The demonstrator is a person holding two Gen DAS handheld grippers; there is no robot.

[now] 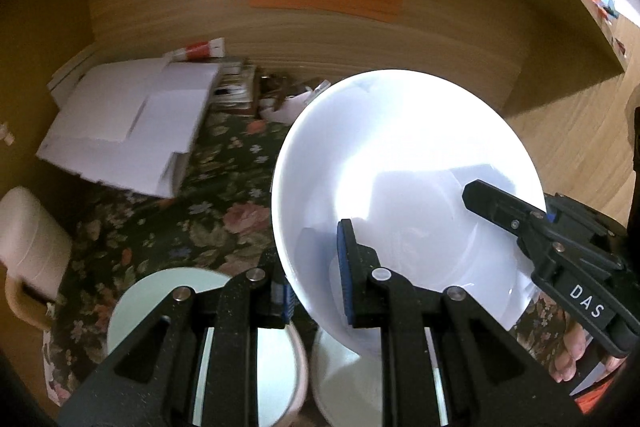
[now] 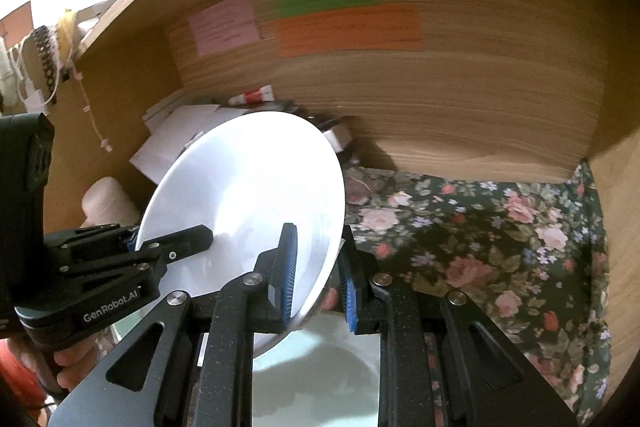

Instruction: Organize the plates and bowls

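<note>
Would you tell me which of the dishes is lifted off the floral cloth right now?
The large white bowl, tilted and clamped at its rim by both grippers; the pale green plate lies flat on the cloth below.

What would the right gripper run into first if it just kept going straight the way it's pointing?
Apart from the white bowl that the right gripper already clamps by the rim, probably the floral cloth on the shelf floor, then the wooden back wall behind it. Depth is hard to judge in this fisheye view.
</note>
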